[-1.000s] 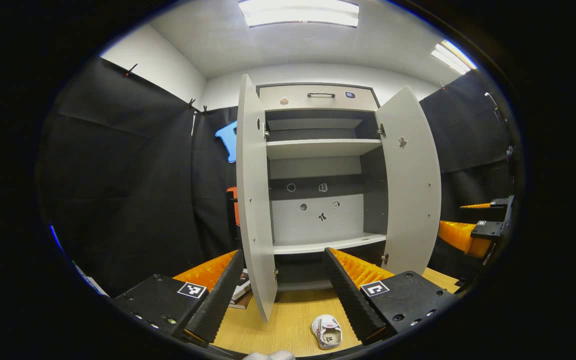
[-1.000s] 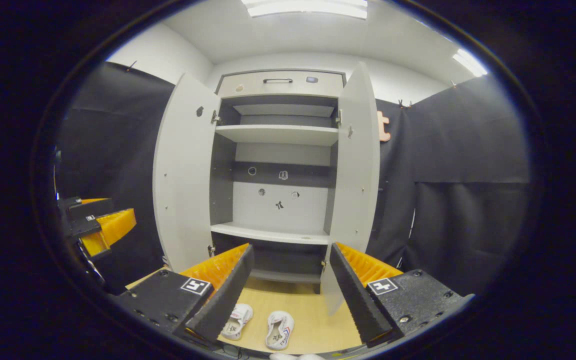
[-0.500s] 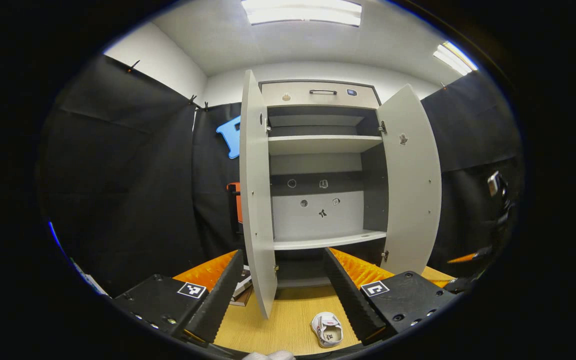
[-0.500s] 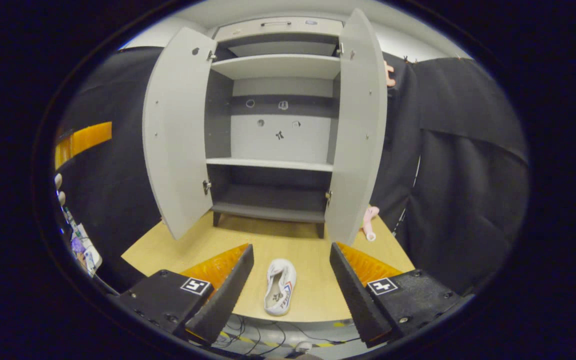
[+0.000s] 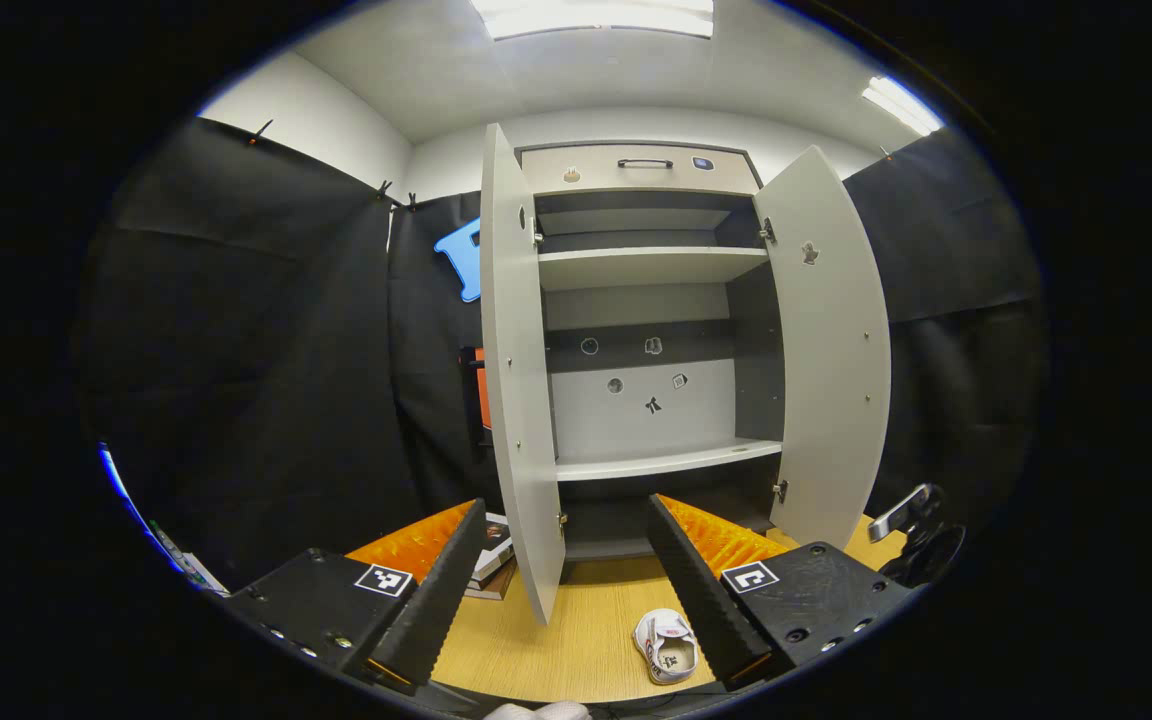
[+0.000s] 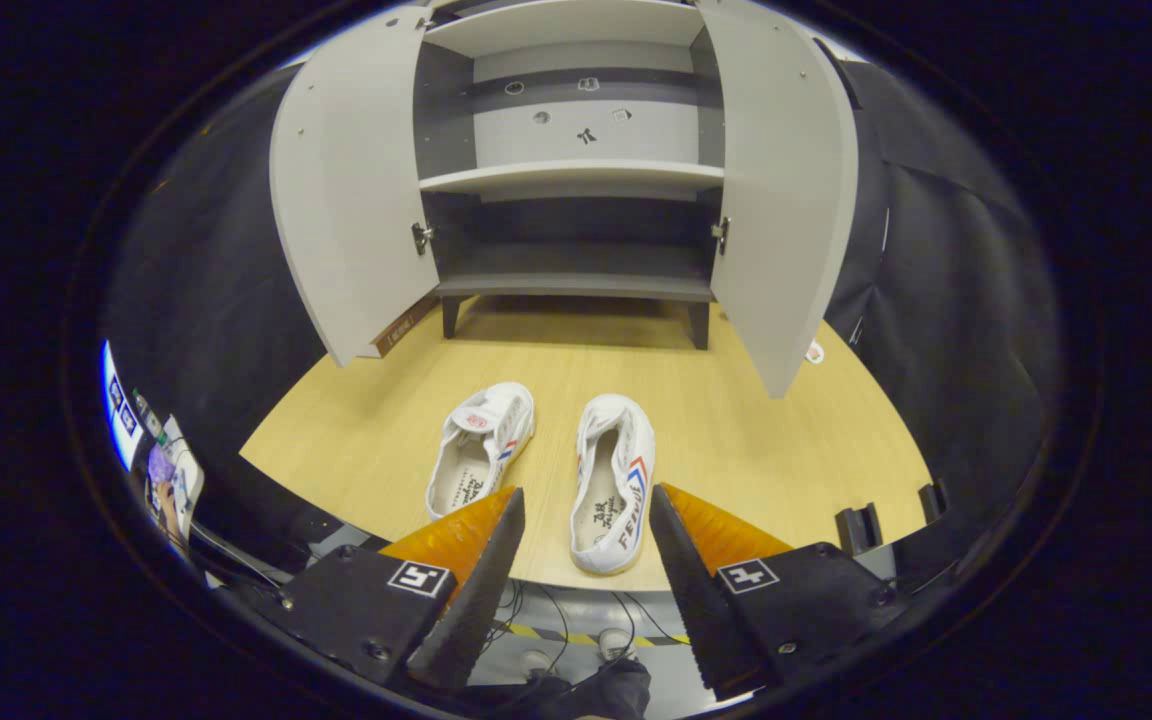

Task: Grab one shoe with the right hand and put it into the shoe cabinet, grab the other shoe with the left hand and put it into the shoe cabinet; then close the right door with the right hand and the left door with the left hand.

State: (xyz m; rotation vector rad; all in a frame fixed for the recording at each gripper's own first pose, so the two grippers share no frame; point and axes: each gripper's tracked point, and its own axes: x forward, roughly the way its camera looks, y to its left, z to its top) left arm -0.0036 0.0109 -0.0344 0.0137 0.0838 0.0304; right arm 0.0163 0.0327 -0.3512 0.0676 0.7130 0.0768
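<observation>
Two white shoes lie side by side on the wooden table, toes toward the cabinet: the right shoe and the left shoe. My right gripper is open, its fingers flanking the heel end of the right shoe from above, not touching it. The shoe cabinet stands behind with the left door and the right door swung wide. In the left gripper view my left gripper is open and held high, facing the cabinet, with one shoe low beside its right finger.
Books lie on the table left of the cabinet, behind the left door. A small pink-and-white item lies by the right door. The table's front edge is just under my right gripper, with cables on the floor below.
My right gripper has tilted down and dropped toward the table, so both shoes now lie close in front of its fingers. The left gripper has barely shifted.
</observation>
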